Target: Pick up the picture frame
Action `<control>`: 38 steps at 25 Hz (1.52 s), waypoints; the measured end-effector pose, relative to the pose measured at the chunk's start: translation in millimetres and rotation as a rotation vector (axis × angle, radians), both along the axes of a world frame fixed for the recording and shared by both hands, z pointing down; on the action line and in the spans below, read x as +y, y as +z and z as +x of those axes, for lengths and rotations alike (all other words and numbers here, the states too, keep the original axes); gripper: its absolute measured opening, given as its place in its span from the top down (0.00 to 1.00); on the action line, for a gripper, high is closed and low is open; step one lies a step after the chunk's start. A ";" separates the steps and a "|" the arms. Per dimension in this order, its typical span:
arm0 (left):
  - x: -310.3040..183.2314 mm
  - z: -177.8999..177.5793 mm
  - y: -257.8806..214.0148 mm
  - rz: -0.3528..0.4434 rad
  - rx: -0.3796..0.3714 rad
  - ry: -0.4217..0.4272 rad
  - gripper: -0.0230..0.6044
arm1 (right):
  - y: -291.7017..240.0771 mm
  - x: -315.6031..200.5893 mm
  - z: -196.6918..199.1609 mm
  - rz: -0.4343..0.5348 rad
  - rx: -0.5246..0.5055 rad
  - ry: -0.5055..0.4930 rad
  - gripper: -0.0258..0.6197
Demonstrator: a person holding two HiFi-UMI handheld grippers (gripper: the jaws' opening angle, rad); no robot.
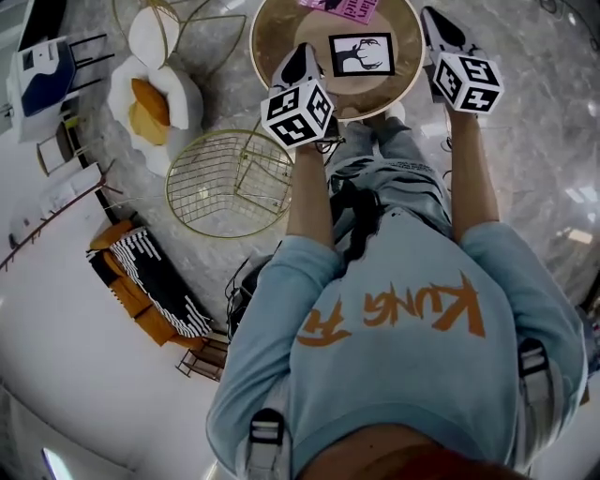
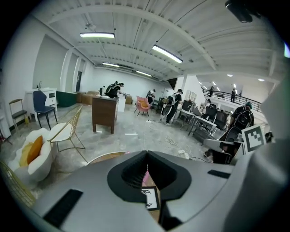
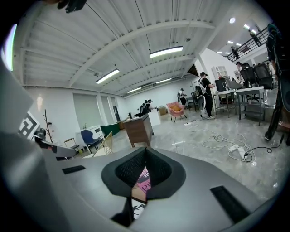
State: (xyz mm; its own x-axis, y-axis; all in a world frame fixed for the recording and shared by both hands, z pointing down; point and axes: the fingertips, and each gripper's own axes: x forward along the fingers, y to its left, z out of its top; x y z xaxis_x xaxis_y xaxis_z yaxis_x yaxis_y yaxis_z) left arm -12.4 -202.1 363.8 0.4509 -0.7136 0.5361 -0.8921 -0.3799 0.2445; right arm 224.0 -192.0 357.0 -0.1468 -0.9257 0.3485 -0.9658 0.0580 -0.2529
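The picture frame [image 1: 361, 54], black-edged with a white picture, lies flat on the round wooden table [image 1: 272, 37]. My left gripper [image 1: 302, 52] hangs over the table's near-left rim, just left of the frame, with its jaws shut and nothing in them. My right gripper [image 1: 433, 19] is over the table's right edge, also shut and empty. In the left gripper view, a corner of the frame [image 2: 150, 199] shows below the closed left gripper [image 2: 146, 155]. In the right gripper view, the frame [image 3: 138, 209] and a pink card [image 3: 143, 183] show beneath the closed right gripper [image 3: 145, 153].
A pink card [image 1: 342, 7] lies at the table's far side. A gold wire chair [image 1: 230, 183] stands left of my legs. Further left are a white petal-shaped seat with an orange cushion [image 1: 155, 98] and a striped seat [image 1: 155, 281].
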 end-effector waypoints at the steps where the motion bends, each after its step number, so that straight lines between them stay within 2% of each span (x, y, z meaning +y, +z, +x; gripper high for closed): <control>1: -0.8 -2.9 6.5 -0.011 0.002 -0.004 0.93 | 6.2 -1.4 -2.8 -0.012 0.001 -0.005 0.96; 9: -14.5 -10.3 62.6 -0.105 0.026 0.000 0.93 | 47.2 -6.5 -26.8 -0.097 0.028 -0.035 0.96; 18: -6.8 -10.6 145.8 -0.243 0.011 0.035 0.93 | 124.1 5.7 -41.5 -0.229 0.010 -0.020 0.96; 24: 1.1 -8.5 197.0 -0.325 -0.004 0.066 0.93 | 173.7 3.5 -55.8 -0.299 -0.011 -0.050 0.96; 38: -3.3 -12.0 288.0 -0.408 -0.046 0.111 0.93 | 269.2 19.3 -71.7 -0.423 -0.050 -0.080 0.96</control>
